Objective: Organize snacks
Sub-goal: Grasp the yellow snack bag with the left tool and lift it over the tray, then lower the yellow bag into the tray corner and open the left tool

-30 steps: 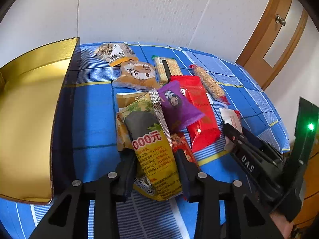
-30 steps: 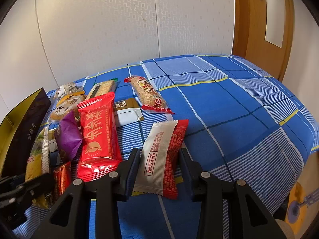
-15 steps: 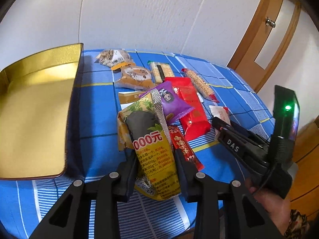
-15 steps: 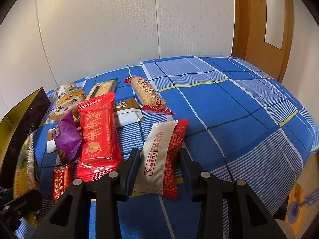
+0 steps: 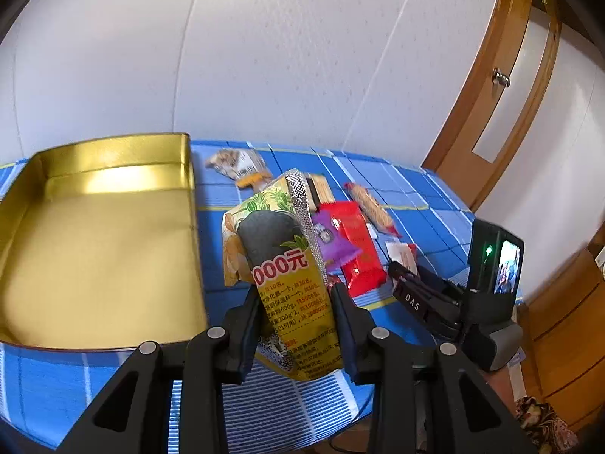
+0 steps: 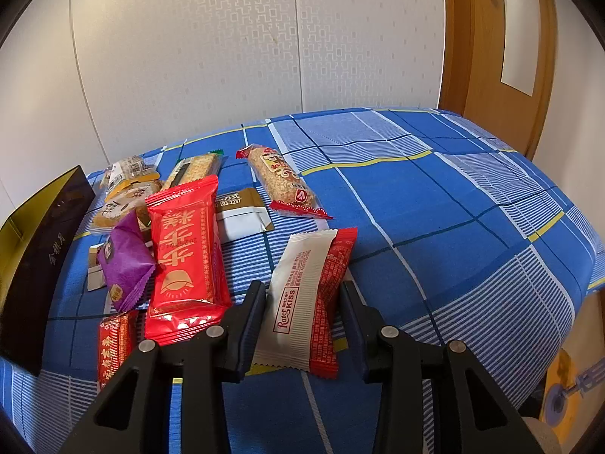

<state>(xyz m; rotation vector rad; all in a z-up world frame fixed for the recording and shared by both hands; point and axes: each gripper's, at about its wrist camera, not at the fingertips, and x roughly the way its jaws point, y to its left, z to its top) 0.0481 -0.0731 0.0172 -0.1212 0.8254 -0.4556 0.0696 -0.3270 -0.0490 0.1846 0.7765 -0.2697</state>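
Observation:
My left gripper (image 5: 296,299) is shut on a yellow and black snack packet (image 5: 281,261) and holds it lifted above the blue checked tablecloth, just right of the gold box (image 5: 94,249). My right gripper (image 6: 302,295) is open around a white and red Ratet Kiss packet (image 6: 308,295) that lies flat on the cloth; its fingers do not press it. The right gripper also shows in the left wrist view (image 5: 406,287). Left of it lie a large red packet (image 6: 185,257), a purple packet (image 6: 123,265) and a small red packet (image 6: 115,340).
Further back lie a long rice bar (image 6: 281,181), a brown and white sachet (image 6: 242,212), a cracker bar (image 6: 193,170) and two clear-wrapped pastries (image 6: 128,181). The gold box's dark outer wall (image 6: 34,268) stands at the left. A wooden door (image 6: 495,56) is at the right.
My left gripper has lifted the yellow packet higher off the cloth and drawn back, so the whole gold box is in view. The right gripper has not moved.

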